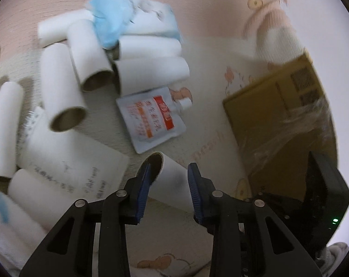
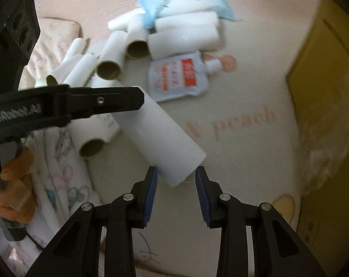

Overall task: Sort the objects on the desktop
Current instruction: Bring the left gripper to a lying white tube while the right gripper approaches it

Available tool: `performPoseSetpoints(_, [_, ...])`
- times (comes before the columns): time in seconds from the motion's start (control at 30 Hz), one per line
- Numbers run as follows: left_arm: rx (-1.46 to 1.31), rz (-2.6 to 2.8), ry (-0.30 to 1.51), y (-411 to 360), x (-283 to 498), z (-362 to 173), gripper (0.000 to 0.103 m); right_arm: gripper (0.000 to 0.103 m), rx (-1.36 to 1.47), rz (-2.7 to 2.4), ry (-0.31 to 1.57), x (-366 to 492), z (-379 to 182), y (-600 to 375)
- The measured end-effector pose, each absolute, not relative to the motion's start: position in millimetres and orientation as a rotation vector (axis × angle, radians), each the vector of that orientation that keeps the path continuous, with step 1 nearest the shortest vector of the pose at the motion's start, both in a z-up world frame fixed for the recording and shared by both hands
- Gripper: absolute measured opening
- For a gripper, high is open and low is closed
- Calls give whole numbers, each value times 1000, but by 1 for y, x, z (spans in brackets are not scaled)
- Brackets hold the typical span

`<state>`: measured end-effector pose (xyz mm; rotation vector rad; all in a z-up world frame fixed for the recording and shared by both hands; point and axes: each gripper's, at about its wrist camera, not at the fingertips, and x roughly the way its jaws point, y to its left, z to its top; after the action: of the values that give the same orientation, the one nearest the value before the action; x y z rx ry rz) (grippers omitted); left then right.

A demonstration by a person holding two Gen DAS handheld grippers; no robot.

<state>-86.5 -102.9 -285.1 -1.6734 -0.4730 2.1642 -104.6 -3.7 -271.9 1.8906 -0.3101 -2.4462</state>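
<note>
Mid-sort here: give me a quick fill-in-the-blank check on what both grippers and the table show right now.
1. The left gripper has its fingers on either side of a white paper ____.
2. The right gripper holds nothing; its jaws are ____.
3. The spout pouch carries a label colored ____.
4. The cardboard box is colored ____.

Missing words: tube; open; orange; yellow.

I count one spouted pouch [image 1: 151, 118] at centre frame and one yellow cardboard box [image 1: 278, 117] on the right. Tissue packs: two I can make out, one [image 1: 149, 18] at the top and one [image 1: 68, 161] lower left. White paper tubes [image 1: 61, 90]: roughly ten; the left-edge pile is too blurred to settle it.
</note>
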Motion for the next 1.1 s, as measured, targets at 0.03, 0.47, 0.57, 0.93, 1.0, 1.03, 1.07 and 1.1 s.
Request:
performPoseSetpoints(0.03, [-1676, 2165, -463, -99, -88, -287, 36, 32, 1895, -2441, -345, -101, -273, 0])
performPoseSetpoints(0.47, [-1632, 2292, -590, -122, -74, -272, 36, 32, 1707, -2518, -241, -94, -239, -8])
performPoseSetpoints(0.57, [-1606, 2257, -712, -127, -63, -271, 36, 32, 1674, -2506, -165, -99, -234, -14])
performPoseSetpoints(0.93, [-1700, 2183, -750, -96, -50, -294, 36, 32, 1712, -2434, -45, -101, -254, -10])
performPoseSetpoints(1.0, [-1704, 2163, -751, -95, -50, -297, 36, 32, 1730, -2418, -53, -103, -259, -8])
performPoseSetpoints(1.03, [-1706, 2155, -753, -94, -51, -298, 36, 32, 1727, -2427, -48, -103, -260, -7])
performPoseSetpoints(1.07, [-1715, 2151, -751, -93, -52, -300, 36, 32, 1725, -2430, -47, -104, -260, -5])
performPoseSetpoints(1.1, [-1726, 2147, -750, -93, -54, -302, 36, 32, 1732, -2423, -56, -105, -260, -4])
